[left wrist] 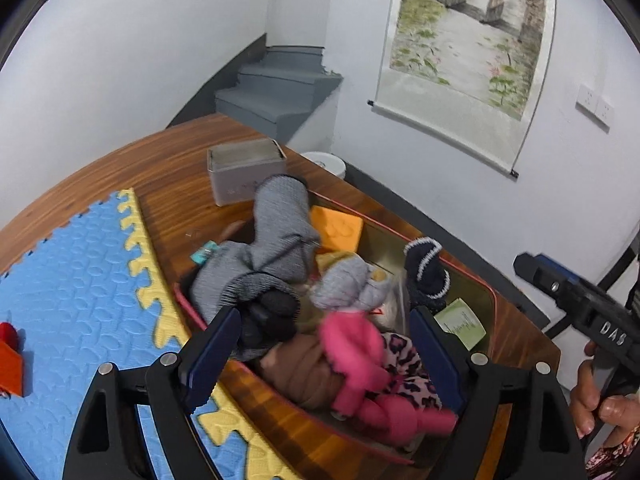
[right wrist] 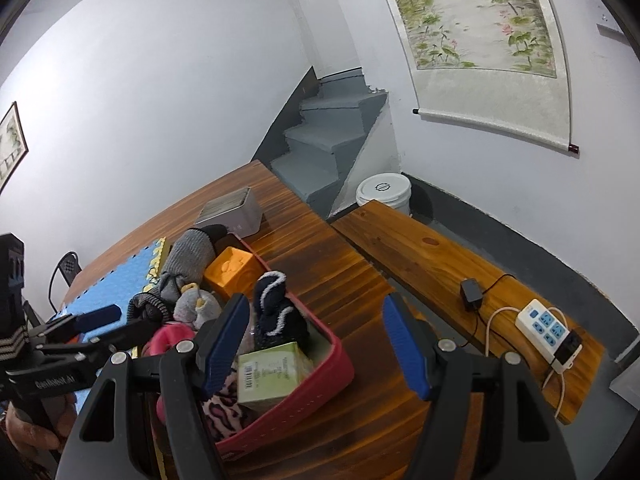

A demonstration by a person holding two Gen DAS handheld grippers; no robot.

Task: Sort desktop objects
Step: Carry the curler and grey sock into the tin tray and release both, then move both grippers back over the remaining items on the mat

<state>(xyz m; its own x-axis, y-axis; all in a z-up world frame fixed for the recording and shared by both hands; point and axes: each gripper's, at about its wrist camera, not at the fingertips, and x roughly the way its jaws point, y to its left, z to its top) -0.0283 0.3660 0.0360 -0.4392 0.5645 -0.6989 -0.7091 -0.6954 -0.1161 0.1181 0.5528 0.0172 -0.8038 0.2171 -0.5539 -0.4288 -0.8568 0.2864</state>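
A red-rimmed tray [left wrist: 494,300] on the wooden table holds a pile: a grey sock [left wrist: 280,220], a pink garment [left wrist: 356,356], a leopard-print cloth [left wrist: 408,364], a navy striped sock [left wrist: 426,272], an orange block [left wrist: 338,228] and a green box [left wrist: 460,322]. My left gripper [left wrist: 324,344] is open right over the pile, its fingers either side of the pink garment. My right gripper [right wrist: 316,344] is open above the tray's right rim [right wrist: 320,372], beside the green box [right wrist: 272,376] and navy sock [right wrist: 276,308].
A blue and yellow foam mat [left wrist: 80,280] lies left of the tray, with a red object [left wrist: 10,356] on it. A grey tin [left wrist: 246,176] stands behind the tray. A wooden bench [right wrist: 440,264] carries a power strip [right wrist: 542,324]. A white bucket [right wrist: 384,194] stands near grey stairs.
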